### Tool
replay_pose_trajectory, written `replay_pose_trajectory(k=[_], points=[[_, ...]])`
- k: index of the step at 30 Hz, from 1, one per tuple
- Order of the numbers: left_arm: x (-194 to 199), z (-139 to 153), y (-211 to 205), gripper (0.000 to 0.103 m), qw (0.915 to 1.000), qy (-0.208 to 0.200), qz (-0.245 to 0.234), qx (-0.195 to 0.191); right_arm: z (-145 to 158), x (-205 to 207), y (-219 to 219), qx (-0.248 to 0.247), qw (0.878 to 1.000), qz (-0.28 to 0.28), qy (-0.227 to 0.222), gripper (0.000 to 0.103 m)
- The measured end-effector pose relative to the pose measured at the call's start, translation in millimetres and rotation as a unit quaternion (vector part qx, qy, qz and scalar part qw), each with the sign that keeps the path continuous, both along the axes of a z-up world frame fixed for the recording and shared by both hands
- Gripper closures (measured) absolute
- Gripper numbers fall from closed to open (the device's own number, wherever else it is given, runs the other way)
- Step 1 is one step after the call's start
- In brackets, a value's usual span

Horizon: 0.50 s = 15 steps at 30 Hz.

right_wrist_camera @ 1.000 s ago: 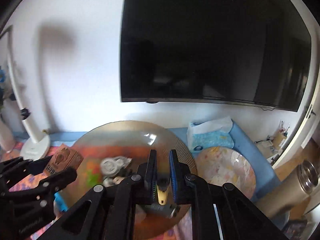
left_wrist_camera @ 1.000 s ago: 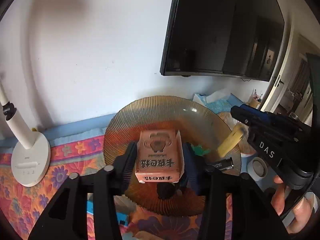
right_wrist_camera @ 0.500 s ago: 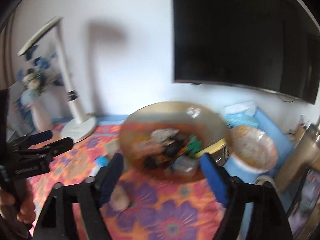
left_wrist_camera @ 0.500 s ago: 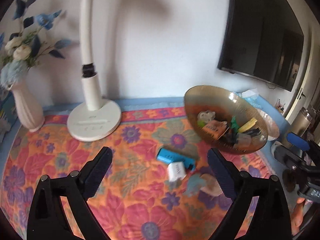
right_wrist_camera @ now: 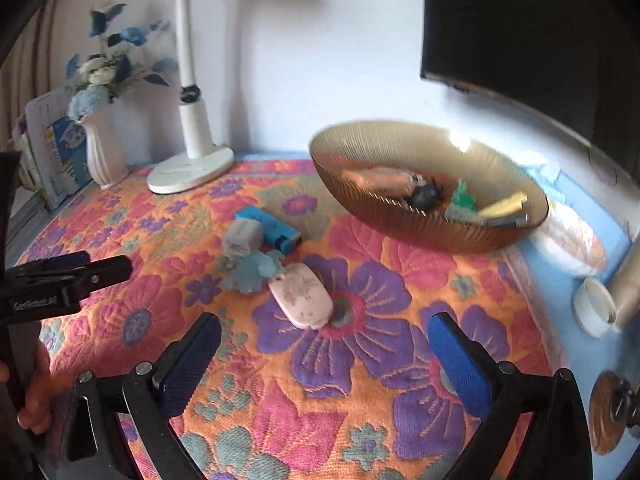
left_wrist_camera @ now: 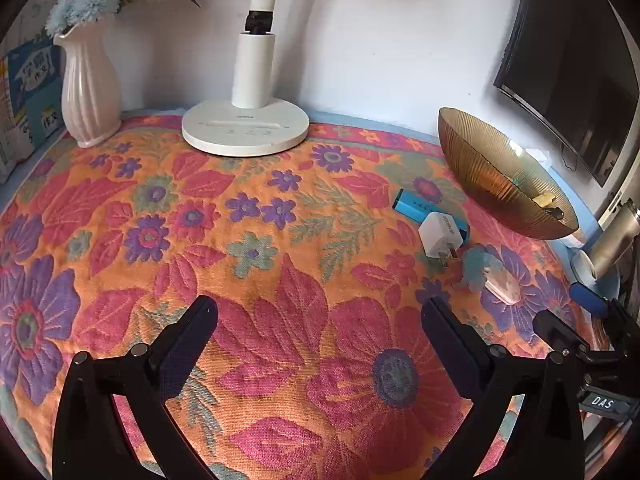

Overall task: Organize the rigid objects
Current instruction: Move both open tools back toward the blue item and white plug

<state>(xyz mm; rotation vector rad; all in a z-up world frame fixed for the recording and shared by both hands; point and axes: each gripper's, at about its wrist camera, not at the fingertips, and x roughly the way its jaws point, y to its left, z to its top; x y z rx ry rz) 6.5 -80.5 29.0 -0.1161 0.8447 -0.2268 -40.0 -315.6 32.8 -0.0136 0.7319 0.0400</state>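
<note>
Both the left gripper (left_wrist_camera: 318, 322) and right gripper (right_wrist_camera: 324, 338) have jaws opening, nothing between them. For the pale pink oval case (right_wrist_camera: 301, 295) at frame centre, the right gripper should straddle its narrow width, clear of the white plug adapter (right_wrist_camera: 241, 238).

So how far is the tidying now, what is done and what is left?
Done: several small things lie in the amber bowl. In hand: nothing; the left hand-held gripper and right hand-held gripper are both opening with nothing between the jaws. Left on the cloth: the blue box, the white charger and the pink oval case.
</note>
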Motion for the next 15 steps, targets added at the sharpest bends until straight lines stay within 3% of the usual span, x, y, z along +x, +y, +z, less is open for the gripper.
replay_pose_trajectory(k=[15], points=[[0.0,-3.3,5.2,0.001,0.9997,0.014,0.013,-0.018,-8.1,12.3,-5.1,0.022,0.999,0.012,0.032,0.0]])
